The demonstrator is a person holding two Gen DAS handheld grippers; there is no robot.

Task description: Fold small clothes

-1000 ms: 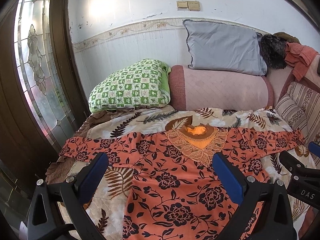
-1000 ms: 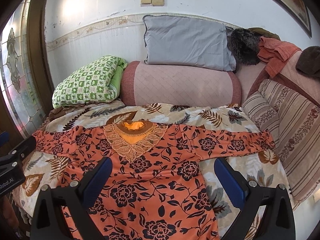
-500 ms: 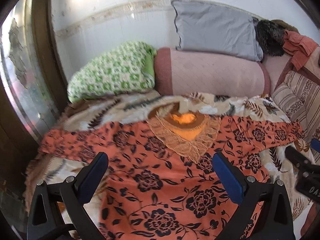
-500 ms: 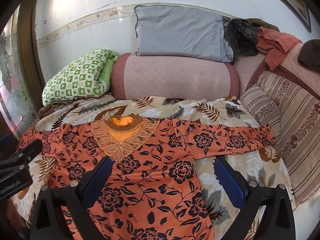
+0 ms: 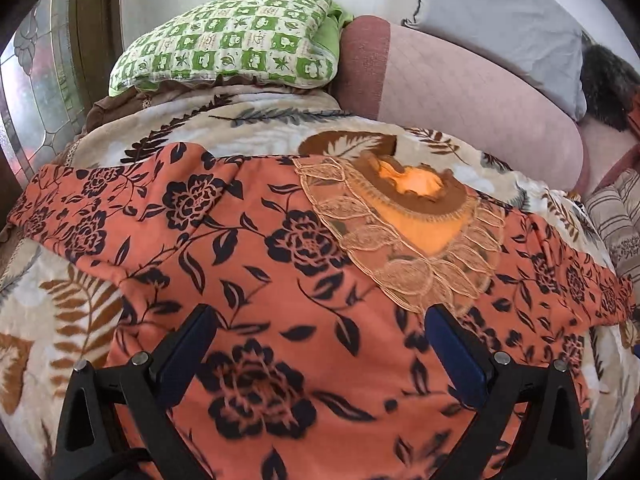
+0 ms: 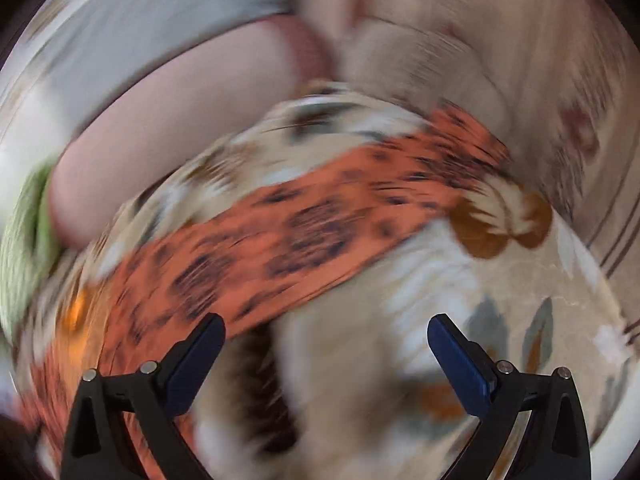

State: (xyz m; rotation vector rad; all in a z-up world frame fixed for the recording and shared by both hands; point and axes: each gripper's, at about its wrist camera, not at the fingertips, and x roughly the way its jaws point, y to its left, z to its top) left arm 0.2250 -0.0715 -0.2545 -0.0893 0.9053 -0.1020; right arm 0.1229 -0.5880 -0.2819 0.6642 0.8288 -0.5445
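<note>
Orange fabric with black flowers fills most of the left wrist view: a blouse lies spread flat on a leaf-patterned blanket, its lace-trimmed neckline toward the far pillows. One sleeve runs out to the left edge of the bed, the other stretches off to the right. The left gripper hangs low over the chest of the blouse, its two blue-padded fingers spread wide with nothing between them; whether the tips touch the cloth cannot be told. Behind the blanket sit a green checked pillow, a pink bolster and a grey pillow leaning on it. A leaded glass door stands at the left, and a striped cushion shows at the right edge.

The right wrist view is heavily smeared by motion. The right gripper is likewise fully open and holds nothing, its blue pads well apart. The right sleeve of the blouse crosses the frame diagonally, from lower left to upper right, lying on the blanket. The gripper's left finger sits over the sleeve's lower edge, while the right finger is over bare blanket. The pink bolster and a striped cushion blur across the top.
</note>
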